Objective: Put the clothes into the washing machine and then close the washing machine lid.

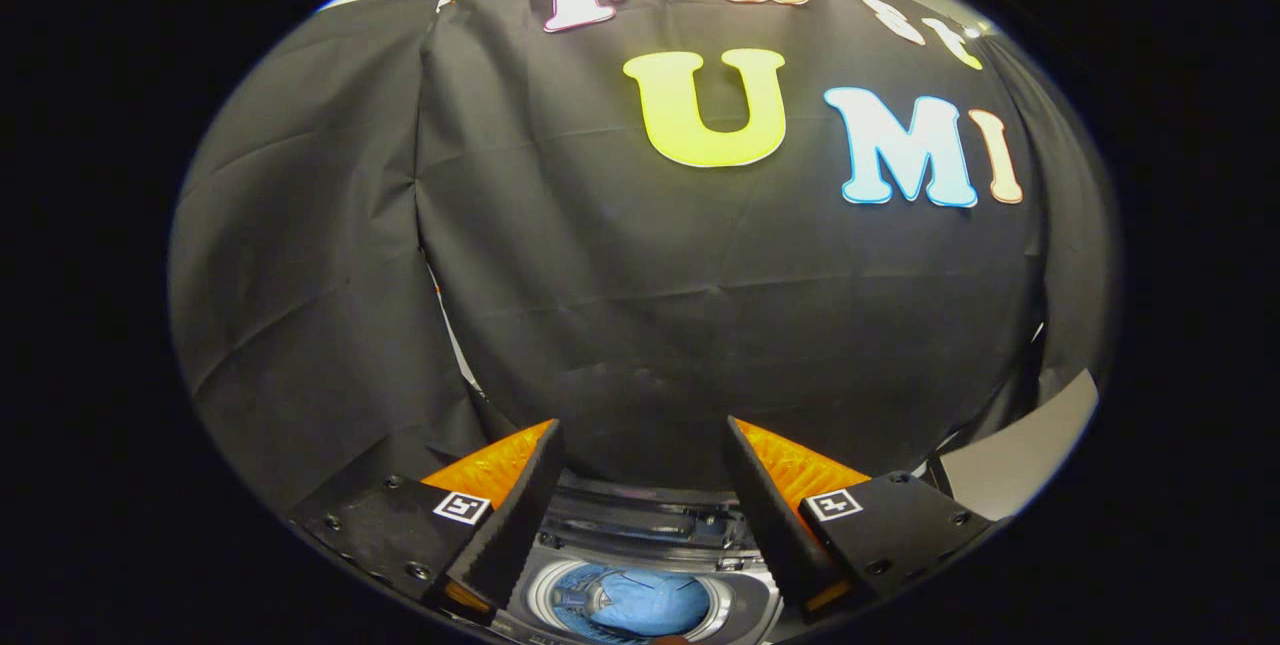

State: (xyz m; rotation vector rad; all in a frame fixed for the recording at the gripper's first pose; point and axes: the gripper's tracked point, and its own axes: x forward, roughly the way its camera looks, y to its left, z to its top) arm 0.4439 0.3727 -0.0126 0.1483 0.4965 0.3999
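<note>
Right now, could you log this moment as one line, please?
gripper: open, empty | clothes: in washing machine drum, between fingers | lid: open

My gripper [640, 485] hangs spread and empty; at 6 o'clock the washing machine [640, 535] gapes, clothes [645, 600] inside; booth wall [640, 275] blocks 12 o'clock

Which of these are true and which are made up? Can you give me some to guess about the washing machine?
1. The blue clothes are inside the washing machine. True.
2. The lid is shut. False: the drum is open and you can see into it.
3. The gripper is squeezing the clothes. False: its fingers are spread apart and hold nothing.
4. The washing machine sits between and below the fingers. True.
5. A black cloth wall hangs behind the machine. True.
</note>
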